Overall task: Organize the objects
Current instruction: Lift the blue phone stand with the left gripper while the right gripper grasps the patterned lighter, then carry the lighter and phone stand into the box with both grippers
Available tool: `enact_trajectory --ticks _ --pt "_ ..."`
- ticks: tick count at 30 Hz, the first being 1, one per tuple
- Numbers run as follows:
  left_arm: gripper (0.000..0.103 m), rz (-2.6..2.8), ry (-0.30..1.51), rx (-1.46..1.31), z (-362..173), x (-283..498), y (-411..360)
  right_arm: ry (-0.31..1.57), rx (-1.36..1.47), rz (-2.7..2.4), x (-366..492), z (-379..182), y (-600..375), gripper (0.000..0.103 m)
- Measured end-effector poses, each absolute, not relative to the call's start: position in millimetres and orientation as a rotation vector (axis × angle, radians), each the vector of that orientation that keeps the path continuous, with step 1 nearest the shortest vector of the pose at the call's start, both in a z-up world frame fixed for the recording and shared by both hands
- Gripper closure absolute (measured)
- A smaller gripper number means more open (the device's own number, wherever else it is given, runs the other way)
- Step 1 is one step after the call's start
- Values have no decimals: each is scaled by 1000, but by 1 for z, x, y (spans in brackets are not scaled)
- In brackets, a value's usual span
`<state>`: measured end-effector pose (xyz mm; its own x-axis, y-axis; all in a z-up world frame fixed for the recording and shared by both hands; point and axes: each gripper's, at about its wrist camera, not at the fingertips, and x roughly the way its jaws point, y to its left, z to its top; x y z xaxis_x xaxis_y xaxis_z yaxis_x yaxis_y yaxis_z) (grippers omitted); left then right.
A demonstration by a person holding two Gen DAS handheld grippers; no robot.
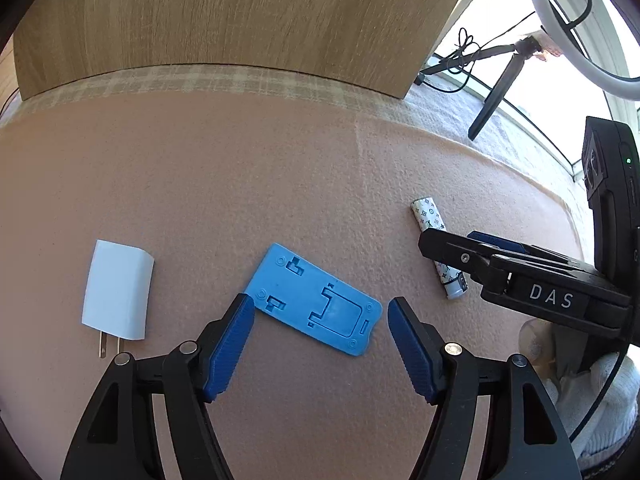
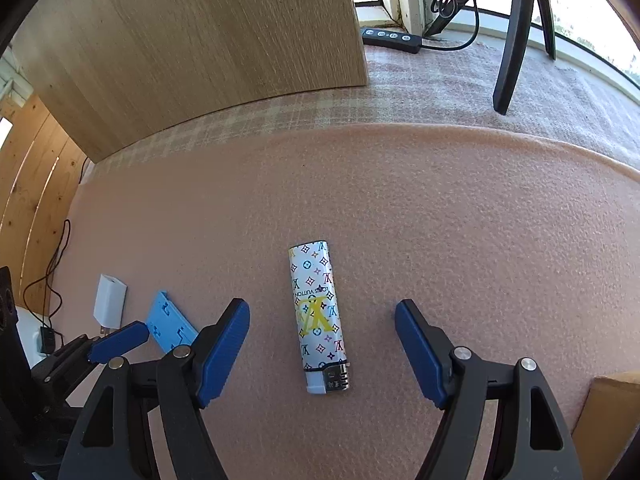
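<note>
3 small things lie on the pink felt mat (image 1: pixel 280 168) that covers the bench: a white wall charger (image 1: pixel 118 290) at the left, a flat blue plastic stand (image 1: pixel 314 300) in the middle, and a patterned lighter (image 2: pixel 319 312) at the right.

The left gripper (image 1: pixel 320 330) hangs just above the near end of the blue plastic stand with its jaws spread wide and nothing between them. The right gripper (image 2: pixel 322 344) is likewise wide and empty, with the lighter lying lengthwise between its 2 blue pads (image 2: pixel 222 354), touching neither.

The lighter looks light and rigid, with a glossy wrapped body that may slip; its long flat sides probably offer the best hold, mid-body, away from the metal head at the near end. The blue plastic stand appears thin, stiff and light, lying askew and flat against the soft felt, so pinching it across its narrow width at the long edges seems the likeliest grasp, with the fingertips pressed slightly into the mat. The wall charger is blocky and smooth, its 2 prongs pointing near; its broad faces look easiest to clamp.
</note>
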<state>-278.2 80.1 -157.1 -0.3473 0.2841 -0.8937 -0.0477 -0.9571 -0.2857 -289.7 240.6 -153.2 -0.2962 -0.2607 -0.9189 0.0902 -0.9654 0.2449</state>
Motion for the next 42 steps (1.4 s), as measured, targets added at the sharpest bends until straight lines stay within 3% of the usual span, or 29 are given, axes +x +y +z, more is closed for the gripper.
enact_trajectory --ticks 5,7,15,18,22,28,36,42 --pt "30 2429 -231 -1665 -157 -288 92 -70 1713 -2391 -292 -156 232 32" --pt "30 2425 -202 -1674 -157 -289 94 -18 1717 -2412 -293 -156 231 37" --pt "30 2434 -78 -1666 -161 -295 117 31 1718 -2426 -294 -153 246 73" --pt "31 2448 -4 -1644 -163 -294 124 13 1718 -2423 -292 -153 253 80" --pt "44 2484 100 -1595 -163 -288 127 17 1708 -2429 -284 -153 257 82" --pt "64 2481 51 -1578 -160 -283 110 18 1692 -2437 -268 -152 260 82" --pt "64 2467 -26 -1563 -162 -255 93 -52 1669 -2451 -229 -150 270 82" --pt "64 2459 -166 -1558 -163 -219 79 -215 1658 -2427 -195 -151 279 82"
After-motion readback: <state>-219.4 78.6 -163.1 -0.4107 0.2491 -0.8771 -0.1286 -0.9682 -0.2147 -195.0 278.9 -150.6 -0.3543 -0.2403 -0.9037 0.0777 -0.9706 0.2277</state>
